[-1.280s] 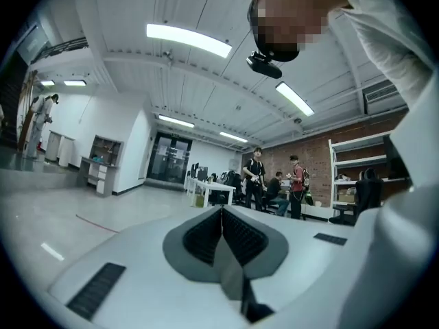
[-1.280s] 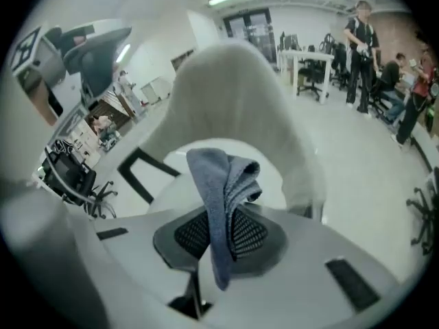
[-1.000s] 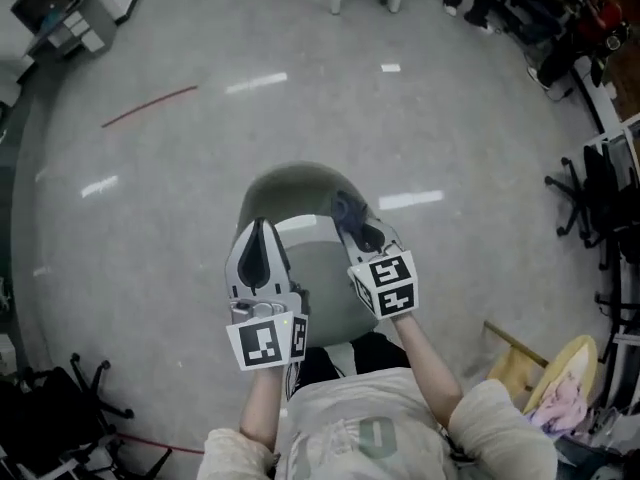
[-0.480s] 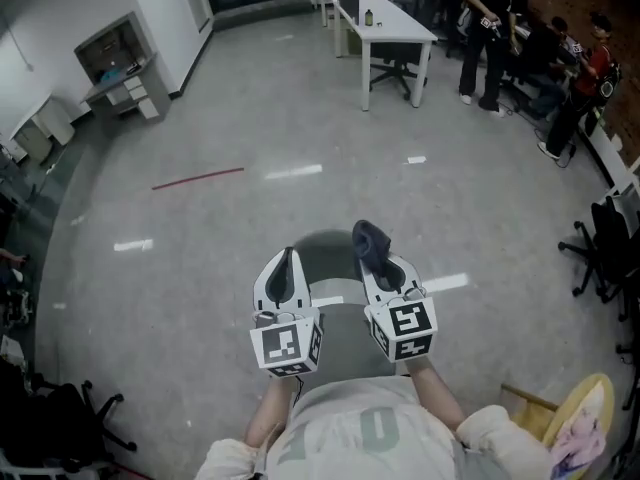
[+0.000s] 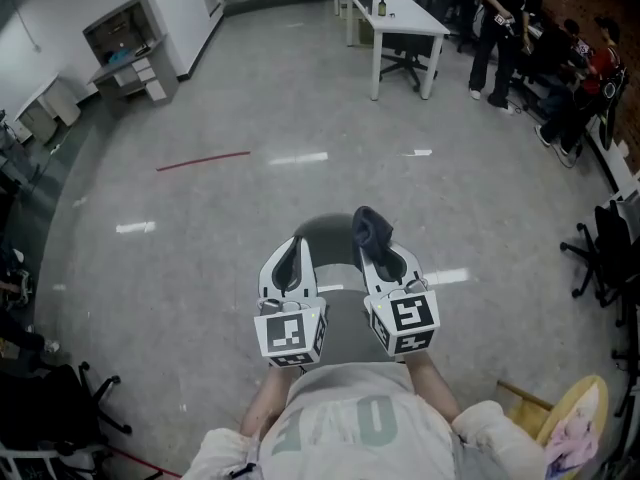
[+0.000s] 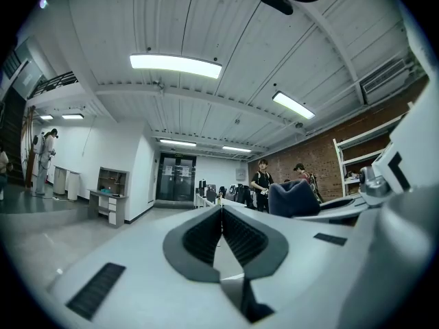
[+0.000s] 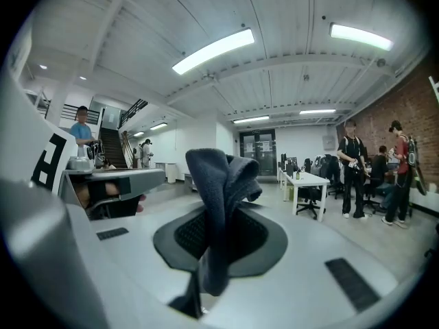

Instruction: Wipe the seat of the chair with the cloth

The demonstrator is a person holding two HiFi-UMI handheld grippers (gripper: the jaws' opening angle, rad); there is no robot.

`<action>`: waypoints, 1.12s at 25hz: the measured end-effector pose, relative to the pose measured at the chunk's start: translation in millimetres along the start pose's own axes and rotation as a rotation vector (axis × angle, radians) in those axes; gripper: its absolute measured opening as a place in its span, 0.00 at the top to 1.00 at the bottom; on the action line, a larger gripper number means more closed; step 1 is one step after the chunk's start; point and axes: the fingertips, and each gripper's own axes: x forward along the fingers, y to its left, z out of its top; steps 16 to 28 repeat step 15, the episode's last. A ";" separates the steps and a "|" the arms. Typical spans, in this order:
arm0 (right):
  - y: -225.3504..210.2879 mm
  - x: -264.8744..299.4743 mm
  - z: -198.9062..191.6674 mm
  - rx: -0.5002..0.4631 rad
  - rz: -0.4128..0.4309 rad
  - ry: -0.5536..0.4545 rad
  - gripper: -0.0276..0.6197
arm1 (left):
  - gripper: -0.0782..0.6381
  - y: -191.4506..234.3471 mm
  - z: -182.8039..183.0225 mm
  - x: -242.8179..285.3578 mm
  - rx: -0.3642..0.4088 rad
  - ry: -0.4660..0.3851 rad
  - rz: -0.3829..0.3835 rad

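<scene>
Dark blue-grey cloth [image 7: 218, 184] stands bunched between the fingers [image 7: 252, 237] of the right gripper [image 7: 221, 218]. They are clamped on its lower part, and the rest rises in a folded crest above their tips. In that view the cloth touches nothing but the fingers.

From the head view, the person holds both grippers out side by side above a grey chair seat [image 5: 345, 328]. The right gripper [image 5: 378, 253] carries the cloth [image 5: 369, 230] at its far end, over the seat's far edge. The left gripper [image 5: 289, 258] is just beside it, with a strip of seat showing between the two.

The left gripper view shows the left gripper [image 6: 221, 211] with its fingers [image 6: 202, 235] pressed together along their ribbed pads, nothing between them. (The cloth [image 6: 295, 199] appears off to the right in that view, at about the same height.) Both gripper views look out across the room toward ceiling lights, not down at the seat.

Around the chair lies a polished grey floor [image 5: 200, 268] marked with a short red line [image 5: 203, 160]. Well apart, at the top of the head view, several people [image 5: 495, 18] stand near a white tabletop [image 5: 405, 16].
</scene>
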 end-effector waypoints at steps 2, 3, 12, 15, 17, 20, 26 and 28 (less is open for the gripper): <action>2.1 -0.7 2.5 -0.002 0.007 -0.003 0.88 | 0.87 0.8 3.0 -1.9 -0.004 -0.005 0.004; 2.6 -1.2 3.3 0.000 0.011 -0.005 0.88 | 0.87 1.1 4.4 -2.7 -0.006 -0.007 0.007; 7.2 -5.0 6.2 0.004 0.031 -0.016 0.88 | 0.87 2.0 11.2 -11.1 -0.008 -0.017 0.017; 8.0 -5.1 7.9 0.011 0.046 -0.006 0.88 | 0.87 0.7 14.9 -10.8 -0.007 -0.013 0.021; 8.0 -5.1 7.9 0.011 0.046 -0.006 0.88 | 0.87 0.7 14.9 -10.8 -0.007 -0.013 0.021; 8.0 -5.1 7.9 0.011 0.046 -0.006 0.88 | 0.87 0.7 14.9 -10.8 -0.007 -0.013 0.021; 8.0 -5.1 7.9 0.011 0.046 -0.006 0.88 | 0.87 0.7 14.9 -10.8 -0.007 -0.013 0.021; 8.0 -5.1 7.9 0.011 0.046 -0.006 0.88 | 0.87 0.7 14.9 -10.8 -0.007 -0.013 0.021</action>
